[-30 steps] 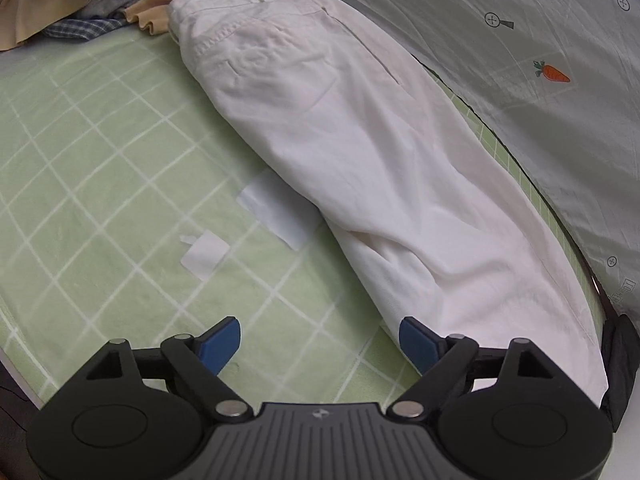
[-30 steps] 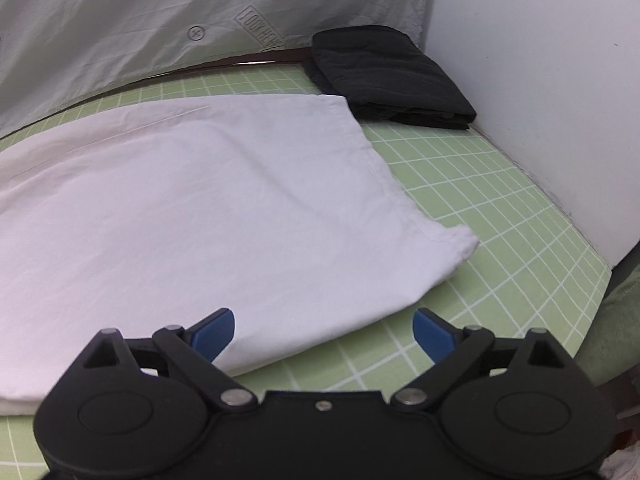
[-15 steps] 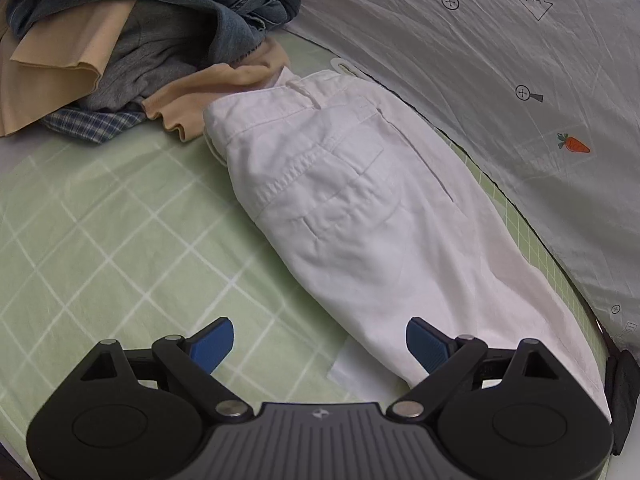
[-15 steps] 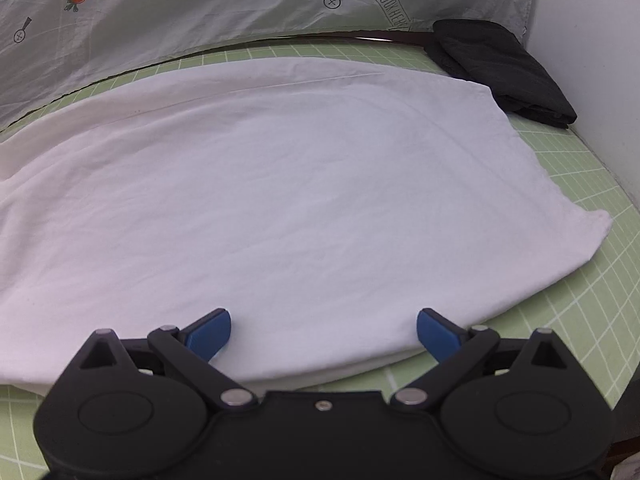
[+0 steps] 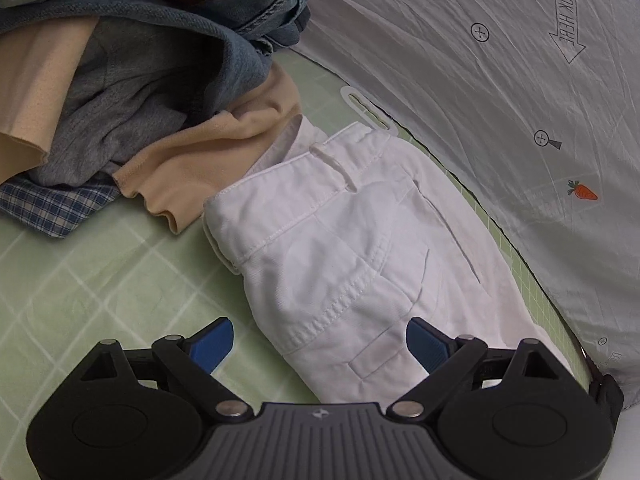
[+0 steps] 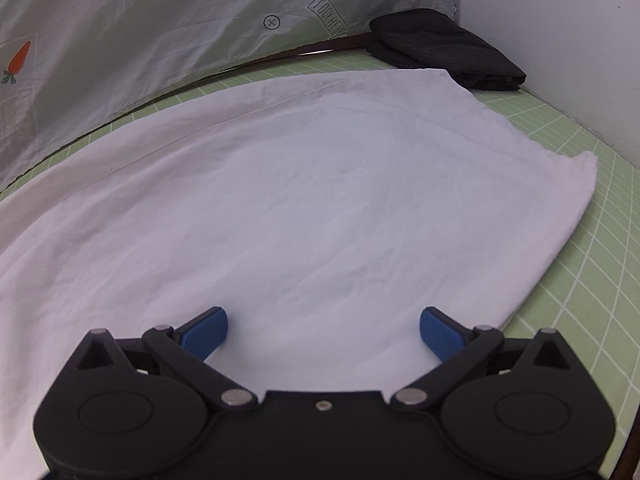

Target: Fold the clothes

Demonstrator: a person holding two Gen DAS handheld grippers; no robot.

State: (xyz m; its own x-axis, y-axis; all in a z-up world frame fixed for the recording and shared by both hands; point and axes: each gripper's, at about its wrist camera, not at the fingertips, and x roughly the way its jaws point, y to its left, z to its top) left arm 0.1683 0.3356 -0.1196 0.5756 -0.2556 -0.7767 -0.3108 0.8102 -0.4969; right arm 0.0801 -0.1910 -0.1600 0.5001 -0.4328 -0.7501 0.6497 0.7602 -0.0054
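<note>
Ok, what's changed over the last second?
Left claw slid along the white trousers to the waistband, bringing the clothes pile into view. Right claw moved in over the leg end. Both stay open, gripping nothing. Trousers and black garment haven't moved.

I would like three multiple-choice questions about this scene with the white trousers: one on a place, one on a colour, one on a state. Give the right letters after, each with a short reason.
1. Where does the folded black garment lie?
A. on the clothes pile
B. in the far corner by the wall
C. under the trousers

2. What colour is the grid mat?
A. green
B. red
C. brown

3. How do the left gripper's fingers stand?
A. shut on the waistband
B. shut on nothing
C. apart, gripping nothing

Answers:
B, the black garment lies beyond the white trousers.
A, the mat is green.
C, the left gripper has its fingers apart.
</note>
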